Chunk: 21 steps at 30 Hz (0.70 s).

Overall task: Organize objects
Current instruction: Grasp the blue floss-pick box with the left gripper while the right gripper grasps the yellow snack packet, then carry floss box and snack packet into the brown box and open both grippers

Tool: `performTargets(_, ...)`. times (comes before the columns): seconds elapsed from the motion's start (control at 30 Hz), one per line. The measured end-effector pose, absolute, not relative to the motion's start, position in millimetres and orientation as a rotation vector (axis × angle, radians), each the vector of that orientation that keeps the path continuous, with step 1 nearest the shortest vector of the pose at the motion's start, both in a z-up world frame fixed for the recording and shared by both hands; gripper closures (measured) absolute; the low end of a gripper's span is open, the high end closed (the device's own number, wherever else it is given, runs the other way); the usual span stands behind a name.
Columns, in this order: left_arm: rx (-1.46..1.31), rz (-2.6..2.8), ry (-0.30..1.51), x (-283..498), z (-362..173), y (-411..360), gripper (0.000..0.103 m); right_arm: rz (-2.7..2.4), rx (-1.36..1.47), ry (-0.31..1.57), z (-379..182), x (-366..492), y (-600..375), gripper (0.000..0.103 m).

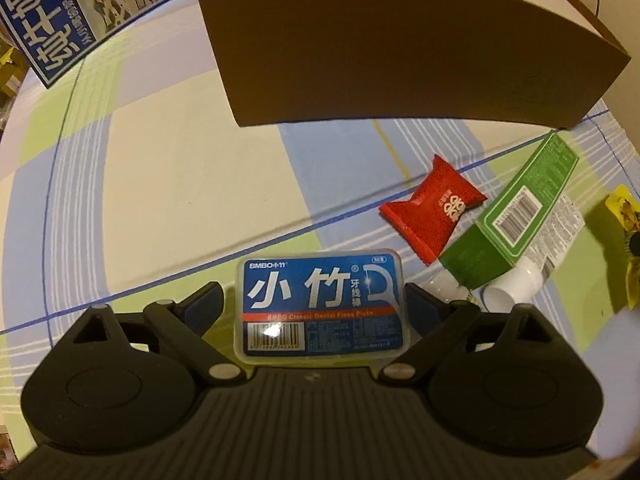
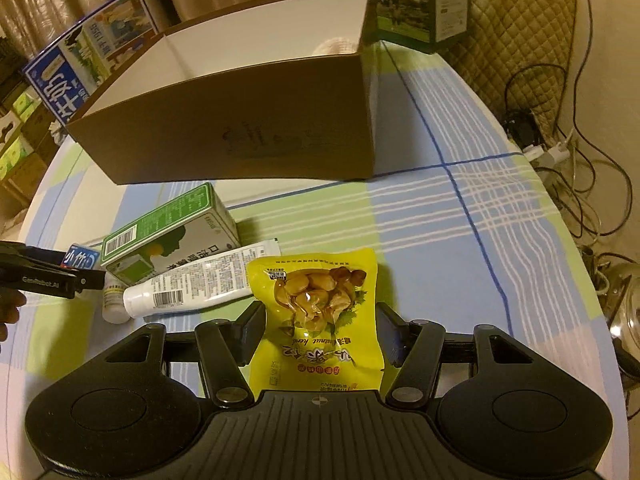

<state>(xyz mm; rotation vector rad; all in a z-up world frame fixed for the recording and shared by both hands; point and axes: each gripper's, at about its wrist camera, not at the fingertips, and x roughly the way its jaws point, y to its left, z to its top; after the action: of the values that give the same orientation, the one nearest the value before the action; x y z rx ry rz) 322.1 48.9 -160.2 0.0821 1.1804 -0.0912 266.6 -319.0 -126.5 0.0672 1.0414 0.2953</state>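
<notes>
Floss box (image 1: pixel 322 304) on bench (image 1: pixel 160 184) between left claw (image 1: pixel 316 306) fingers; sachet (image 1: pixel 434 210) right of it, carton (image 1: pixel 516 216) further right, open box (image 1: pixel 400 52) behind all.

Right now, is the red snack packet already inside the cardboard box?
No, the red packet lies on the checked tablecloth in front of the cardboard box, beside the green carton.

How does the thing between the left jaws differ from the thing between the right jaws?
The floss pick box is a hard, flat, blue-labelled plastic case; the chestnut bag is a soft yellow pouch with a clear window showing the nuts. The box lies on the tablecloth with the wide-open left gripper straddling it, a gap at each side; the bag is pinched in the right gripper. Both sit in front of the cardboard box, not yet inside.
</notes>
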Motion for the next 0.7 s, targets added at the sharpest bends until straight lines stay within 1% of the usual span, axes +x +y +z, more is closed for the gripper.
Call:
performTargets(0.07, 0.078, -0.102, 1.182, 323.2, -162.4, 48.5, 0.015, 0.292, 0.071, 1.039, -125.2, 266.3, -319.5, 0.047)
performTargets(0.1, 0.076, -0.105, 1.182, 323.0, -163.0, 48.2, 0.018, 0.293, 0.071, 1.037, -124.4, 266.4, -319.6, 0.047)
performTargets(0.13, 0.074, -0.107, 1.183, 322.6, -163.5, 48.0, 0.019, 0.293, 0.071, 1.036, -123.7, 266.6, -319.6, 0.047)
performTargets(0.4, 0.067, -0.104, 1.143, 312.0, -154.1, 52.9, 0.02, 0.325, 0.074, 1.016, -114.3, 267.9, -312.8, 0.047)
performTargets(0.7, 0.026, -0.062, 1.082, 297.2, -119.3, 69.7, 0.02, 0.378, 0.106, 0.975, -93.0, 270.1, -306.0, 0.047)
